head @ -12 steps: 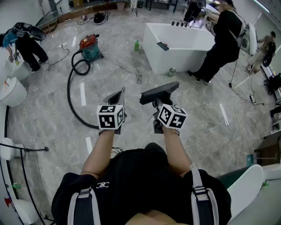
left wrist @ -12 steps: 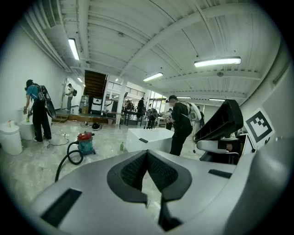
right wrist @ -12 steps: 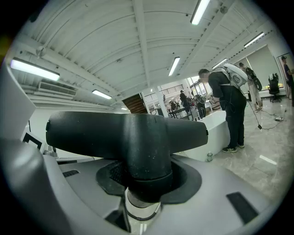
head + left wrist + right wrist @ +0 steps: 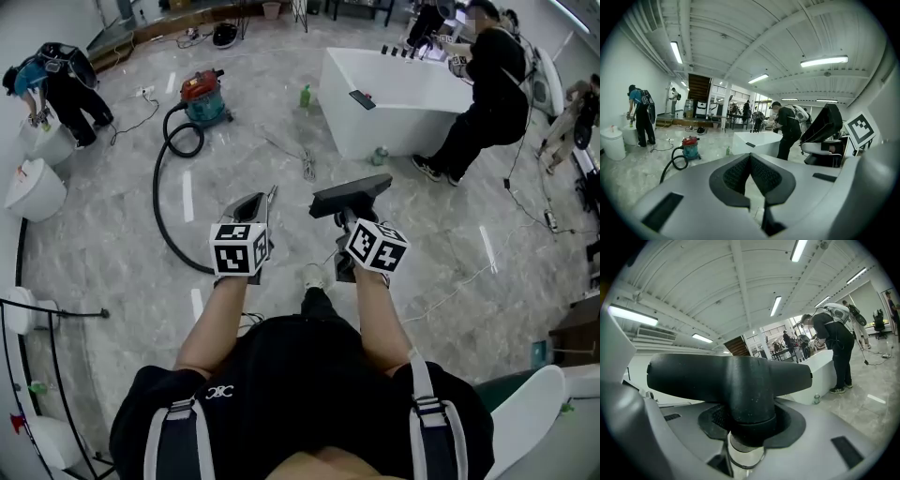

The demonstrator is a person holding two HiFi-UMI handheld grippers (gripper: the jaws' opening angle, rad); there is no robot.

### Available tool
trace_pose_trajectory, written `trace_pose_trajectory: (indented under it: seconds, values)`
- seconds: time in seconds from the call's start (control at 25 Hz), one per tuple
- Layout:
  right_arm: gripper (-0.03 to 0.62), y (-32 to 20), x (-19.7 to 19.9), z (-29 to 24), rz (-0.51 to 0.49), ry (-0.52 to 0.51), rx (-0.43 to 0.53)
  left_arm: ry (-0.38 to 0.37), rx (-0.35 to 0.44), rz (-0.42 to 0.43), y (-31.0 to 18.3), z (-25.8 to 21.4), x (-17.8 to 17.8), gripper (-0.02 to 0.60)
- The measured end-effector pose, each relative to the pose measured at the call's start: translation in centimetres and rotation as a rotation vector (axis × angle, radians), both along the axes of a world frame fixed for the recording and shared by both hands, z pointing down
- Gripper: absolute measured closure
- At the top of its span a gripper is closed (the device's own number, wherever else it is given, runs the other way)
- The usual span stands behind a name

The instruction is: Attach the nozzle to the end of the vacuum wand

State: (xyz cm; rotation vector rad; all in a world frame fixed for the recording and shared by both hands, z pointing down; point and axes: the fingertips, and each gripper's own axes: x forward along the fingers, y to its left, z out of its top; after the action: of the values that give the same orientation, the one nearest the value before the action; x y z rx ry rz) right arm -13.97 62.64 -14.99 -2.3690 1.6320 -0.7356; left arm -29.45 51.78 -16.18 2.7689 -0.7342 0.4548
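My right gripper [image 4: 343, 217] is shut on the neck of a black floor nozzle [image 4: 351, 195], whose wide head lies crosswise above the jaws; in the right gripper view the nozzle [image 4: 731, 380] fills the middle. My left gripper [image 4: 267, 199] is beside it on the left, shut and empty; its pads [image 4: 736, 174] meet with nothing between them. A red and teal vacuum cleaner [image 4: 204, 97] stands far ahead on the floor, and its black hose [image 4: 161, 202] curves back toward me. Thin metal pieces [image 4: 306, 165] lie on the floor ahead; I cannot tell whether they are the wand.
A white bathtub [image 4: 394, 103] stands ahead on the right with a person in black [image 4: 487, 84] bent over it. A green bottle [image 4: 305, 96] and a can [image 4: 380, 155] sit by it. Another person [image 4: 56, 84] works at white toilets [image 4: 34, 189] on the left. Cables cross the floor.
Both grippers keep the same pose and grip. The floor has slid a little in the head view, and a shoe now shows below the grippers.
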Motion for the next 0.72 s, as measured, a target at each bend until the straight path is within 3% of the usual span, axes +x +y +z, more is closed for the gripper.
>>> trace_pose_trajectory:
  seconds: [0.48,0.72]
  values:
    - [0.419,-10.4,10.5,-2.1,-0.068,0.0,0.072,-0.016,0.056,-0.044,-8.6,-2.0,9.9,0.572]
    - [0.419,-14.5,16.7,-2.9,-0.108,0.012,0.075,-0.02,0.044,-0.07,-12.1,-1.9,16.2,0.572]
